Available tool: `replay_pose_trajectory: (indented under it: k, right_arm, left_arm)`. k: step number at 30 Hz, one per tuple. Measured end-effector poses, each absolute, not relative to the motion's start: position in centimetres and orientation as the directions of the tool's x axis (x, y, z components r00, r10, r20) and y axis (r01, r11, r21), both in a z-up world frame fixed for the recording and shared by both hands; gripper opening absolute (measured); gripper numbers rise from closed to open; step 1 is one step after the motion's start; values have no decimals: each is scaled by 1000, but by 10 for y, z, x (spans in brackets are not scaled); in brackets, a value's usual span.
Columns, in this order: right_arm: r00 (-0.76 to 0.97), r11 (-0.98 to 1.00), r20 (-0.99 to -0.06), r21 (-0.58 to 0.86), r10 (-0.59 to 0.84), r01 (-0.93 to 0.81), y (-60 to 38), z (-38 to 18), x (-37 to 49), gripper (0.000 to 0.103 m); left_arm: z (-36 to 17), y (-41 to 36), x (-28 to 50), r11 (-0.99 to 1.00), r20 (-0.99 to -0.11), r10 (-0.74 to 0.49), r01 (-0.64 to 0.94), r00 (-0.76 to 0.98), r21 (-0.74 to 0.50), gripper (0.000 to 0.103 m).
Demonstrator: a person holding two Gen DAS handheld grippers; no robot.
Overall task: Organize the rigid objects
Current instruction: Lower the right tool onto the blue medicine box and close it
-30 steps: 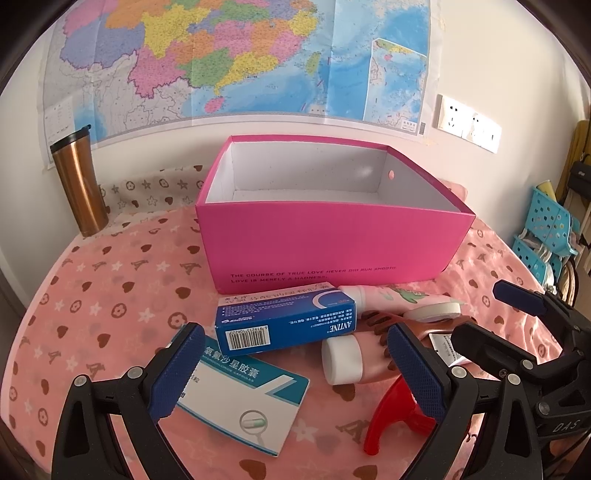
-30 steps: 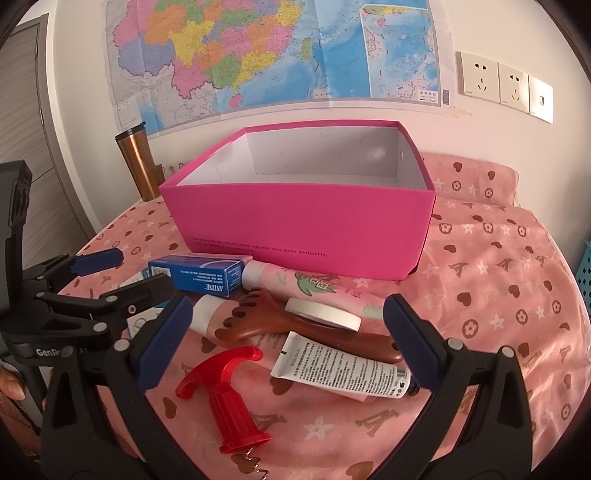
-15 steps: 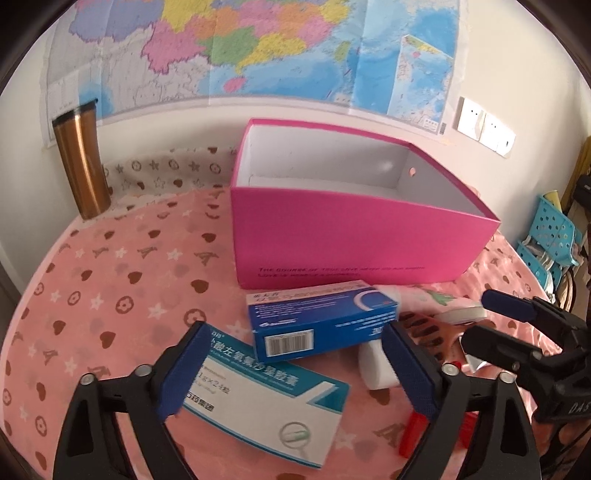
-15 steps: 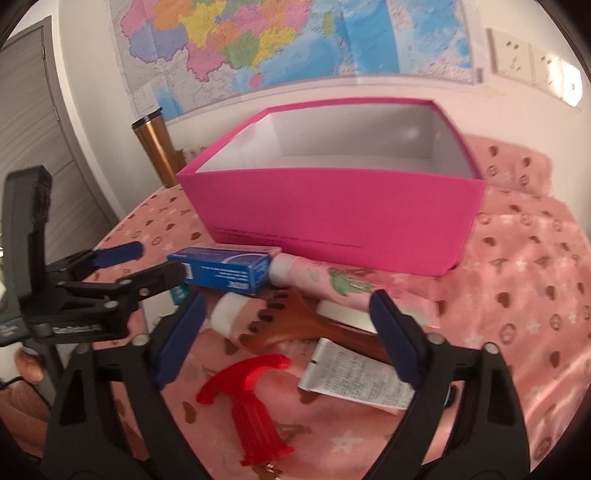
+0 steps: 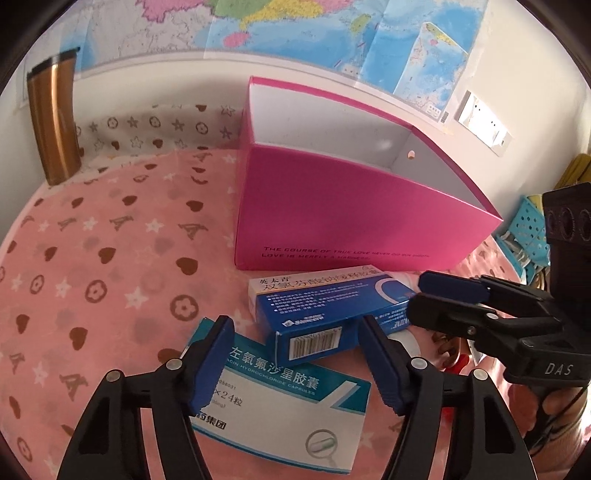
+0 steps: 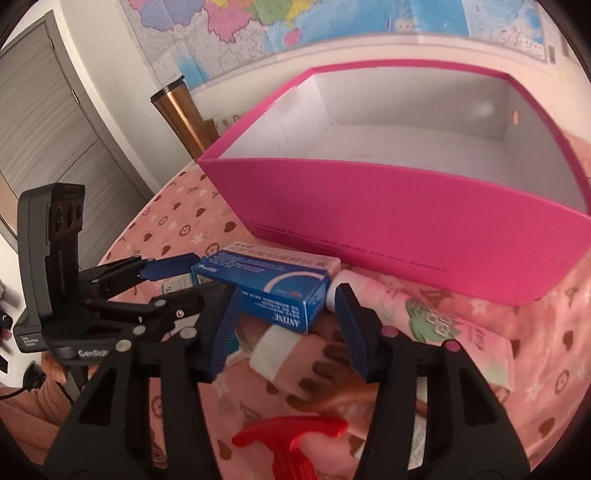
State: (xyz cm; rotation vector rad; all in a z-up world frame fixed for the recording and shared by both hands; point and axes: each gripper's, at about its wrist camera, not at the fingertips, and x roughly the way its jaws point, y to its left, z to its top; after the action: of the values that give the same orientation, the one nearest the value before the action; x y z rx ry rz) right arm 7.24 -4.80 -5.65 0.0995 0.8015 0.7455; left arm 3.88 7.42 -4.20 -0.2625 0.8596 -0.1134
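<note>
Dark blue medicine carton (image 5: 325, 314) — lying on the pink patterned tablecloth (image 5: 103, 266), just in front of the long front wall of the pink box (image 5: 332, 218), barcode end toward the left wrist camera, one corner resting over the white-and-teal medicine box (image 5: 295, 402). White-and-teal medicine box flat on the cloth, nearer the front edge of the table. Same blue carton in the right wrist view (image 6: 273, 288), touching the capped end of the pink printed tube (image 6: 436, 325).

Left gripper (image 5: 295, 365) — wide open, blue pads apart, holding nothing; left pad over the teal box's left end, right pad beside the blue carton's barcode end, contact not discernible.

Right gripper (image 6: 286, 328) — partly open, holding nothing; the blue carton's near end sits in the gap between the pads, with a white-capped tube (image 6: 277, 350) just below it. Touch between pads and carton not discernible.

Nearby: brown wooden massager (image 6: 343, 391) and red plastic corkscrew handle (image 6: 295, 435) on the cloth toward the front edge, both blurred.

Pink box interior white, nothing visible inside.

Copper tumbler (image 5: 53, 122) upright at the back left edge of the table, against the wall under the map (image 5: 332, 29).
</note>
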Motion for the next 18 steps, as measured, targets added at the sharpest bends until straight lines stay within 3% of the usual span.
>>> replay_pose_trajectory:
  k: [8,18]
  right_arm:
    - [401,734,-646,394,649,-553,-33,-66,88,55]
    - [414,729,-631,387,656,-565,-31,-66,87,55]
  left_arm:
    - [-46,78,48,943,-740,-292,56,606,-327,64]
    - [-45,73,45,951,-741,-282,79,609,-298,62]
